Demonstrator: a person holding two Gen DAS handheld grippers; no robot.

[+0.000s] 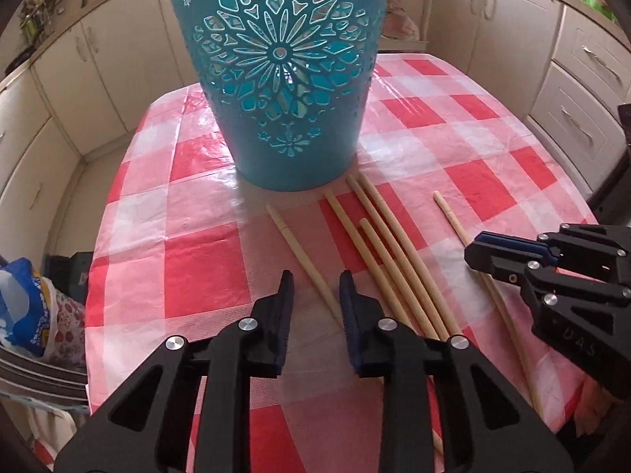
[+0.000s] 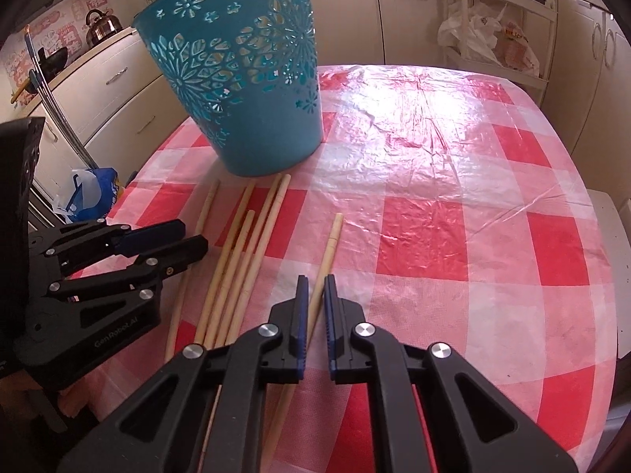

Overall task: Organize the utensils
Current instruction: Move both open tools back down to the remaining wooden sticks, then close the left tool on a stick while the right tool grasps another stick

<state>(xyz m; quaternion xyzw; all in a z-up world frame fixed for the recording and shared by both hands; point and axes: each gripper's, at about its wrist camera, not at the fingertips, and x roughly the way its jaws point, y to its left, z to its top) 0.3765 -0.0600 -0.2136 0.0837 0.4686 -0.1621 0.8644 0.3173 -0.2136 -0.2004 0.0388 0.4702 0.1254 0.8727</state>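
In the left wrist view, 6 wooden chopsticks lie flat on the checked tabletop [image 1: 205, 268], just in front of the blue basket [image 1: 276, 79]. Their long way runs from the near edge of the tabletop toward the basket. The left hand-held gripper [image 1: 315, 295] is open and holds nothing. 1 chopstick [image 1: 301, 260] lies right between its fingers, pointing the same way the fingers point. The right hand-held gripper [image 1: 487, 258] is off to the right, over the lone chopstick [image 1: 457, 224] that lies apart from the group.

In the right wrist view, the right hand-held gripper [image 2: 313, 295] has its fingers a little apart, with nothing pinched. That lone chopstick [image 2: 329, 252] runs straight through the gap, its far end toward the basket [image 2: 244, 90]. The other 5 sticks lie just to its left, beside the left hand-held gripper [image 2: 189, 242]. I think each hand is nearest its own stick, so each only needs to drop down and close.
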